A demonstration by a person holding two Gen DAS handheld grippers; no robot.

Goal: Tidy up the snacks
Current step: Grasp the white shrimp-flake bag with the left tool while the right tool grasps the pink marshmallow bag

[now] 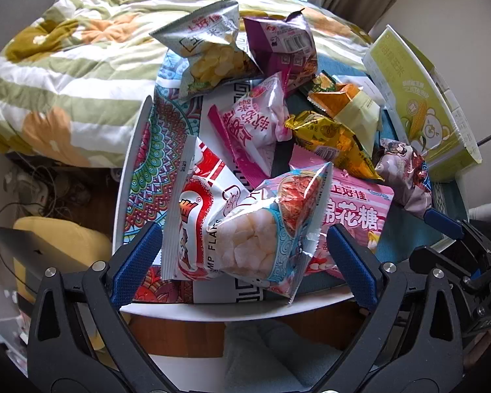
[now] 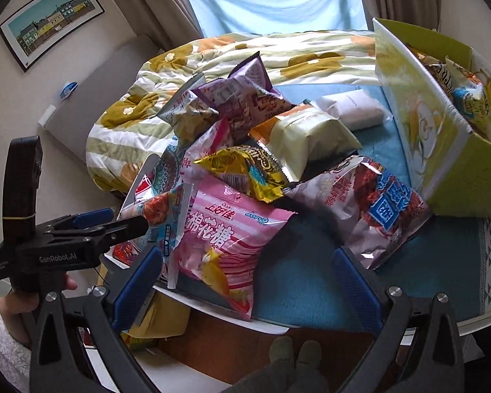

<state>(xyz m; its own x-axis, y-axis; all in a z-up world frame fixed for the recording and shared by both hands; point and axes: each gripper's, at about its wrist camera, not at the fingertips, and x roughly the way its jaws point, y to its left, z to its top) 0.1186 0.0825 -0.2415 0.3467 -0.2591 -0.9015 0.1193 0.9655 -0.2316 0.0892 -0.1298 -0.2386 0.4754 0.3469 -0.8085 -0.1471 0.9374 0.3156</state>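
Right wrist view, both hand-held grippers (image 2: 245, 281) spread wide, box (image 2: 442, 150) contents (edge-cropped) half hidden, snack pile (image 2: 232, 170) overlapping.

Soft window (image 2: 275, 0) daylight — glossy wrapper glare, fisheye-warped dark edges

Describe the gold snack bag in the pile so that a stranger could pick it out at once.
Start at the tall green box at the table's right end, then look left into the heap of snack bags. The gold snack bag lies on top near the middle, over the upper edge of the flat pink marshmallow bag. It is the only shiny metallic yellow bag; the pale green packet behind it is matte.
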